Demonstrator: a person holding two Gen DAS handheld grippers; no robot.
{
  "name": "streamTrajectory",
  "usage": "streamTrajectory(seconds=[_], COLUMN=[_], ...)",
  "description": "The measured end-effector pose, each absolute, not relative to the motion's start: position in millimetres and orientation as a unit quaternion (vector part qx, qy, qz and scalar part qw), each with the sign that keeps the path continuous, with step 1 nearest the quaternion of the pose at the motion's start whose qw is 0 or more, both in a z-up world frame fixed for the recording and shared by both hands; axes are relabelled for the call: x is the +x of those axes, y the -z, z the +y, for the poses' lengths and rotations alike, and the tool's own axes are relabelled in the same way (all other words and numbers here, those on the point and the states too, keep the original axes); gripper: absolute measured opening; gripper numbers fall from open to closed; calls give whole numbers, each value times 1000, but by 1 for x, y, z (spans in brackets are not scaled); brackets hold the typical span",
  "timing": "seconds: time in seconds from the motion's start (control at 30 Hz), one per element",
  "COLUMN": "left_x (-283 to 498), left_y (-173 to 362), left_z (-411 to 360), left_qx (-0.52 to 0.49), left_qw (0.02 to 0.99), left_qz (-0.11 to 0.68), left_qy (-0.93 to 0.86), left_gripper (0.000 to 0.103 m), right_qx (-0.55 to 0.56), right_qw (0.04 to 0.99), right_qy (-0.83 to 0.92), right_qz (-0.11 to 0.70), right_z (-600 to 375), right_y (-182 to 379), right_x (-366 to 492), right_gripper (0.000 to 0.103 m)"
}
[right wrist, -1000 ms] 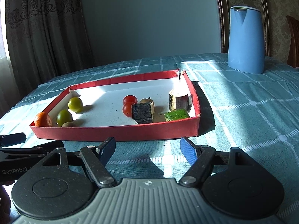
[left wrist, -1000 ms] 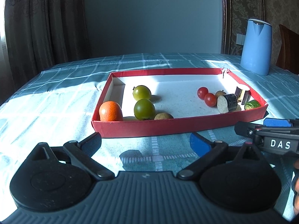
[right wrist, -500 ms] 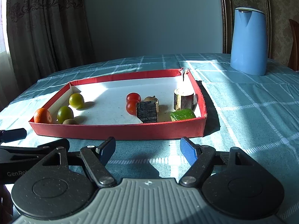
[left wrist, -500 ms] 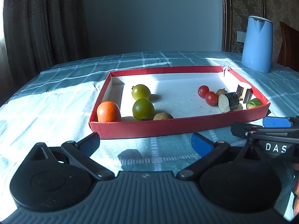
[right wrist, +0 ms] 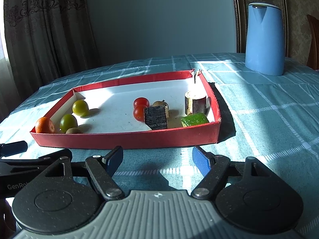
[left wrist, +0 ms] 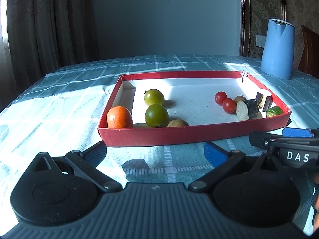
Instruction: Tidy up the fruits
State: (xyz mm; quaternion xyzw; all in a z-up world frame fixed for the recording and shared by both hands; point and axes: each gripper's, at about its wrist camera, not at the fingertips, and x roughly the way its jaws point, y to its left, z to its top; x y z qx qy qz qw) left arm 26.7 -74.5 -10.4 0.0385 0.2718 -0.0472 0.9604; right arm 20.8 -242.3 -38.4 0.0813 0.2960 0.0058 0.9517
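From the left wrist we see the red tray (left wrist: 179, 137) on the checked tablecloth (left wrist: 49, 115), its long side running left to right. An orange (left wrist: 119, 117) and two green tomatoes (left wrist: 156, 115) sit at its left end. Our left gripper (left wrist: 154, 151) hangs open and empty. From the right wrist, the tray angles away leftward; red tomatoes (right wrist: 140, 107) and an eggplant chunk (right wrist: 156, 118) lie right. Our right gripper (right wrist: 157, 158) gapes, empty.

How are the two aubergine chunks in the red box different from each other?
The near aubergine chunk lies on its side, its pale round cut face toward the left wrist camera. The far aubergine chunk stands upright, cut face up. The near one's skin looks almost black; the far one's looks purplish with pale patches and catches sunlight. Both are short cylinders at the right end of the red box.
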Motion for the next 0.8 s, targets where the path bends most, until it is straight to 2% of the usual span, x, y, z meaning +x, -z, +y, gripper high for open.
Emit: streamTrajectory(seconds=[0.8], left_x=[21], left_y=[7], left_z=[-78], left_qx=[64], left_qw=[963], left_qz=[259], left_qy=[37], left_gripper=[103], right_qx=[67], right_qw=[953], right_qy=[-6], right_qz=[296], right_z=[-237], right_y=[38], right_x=[22], right_gripper=[77])
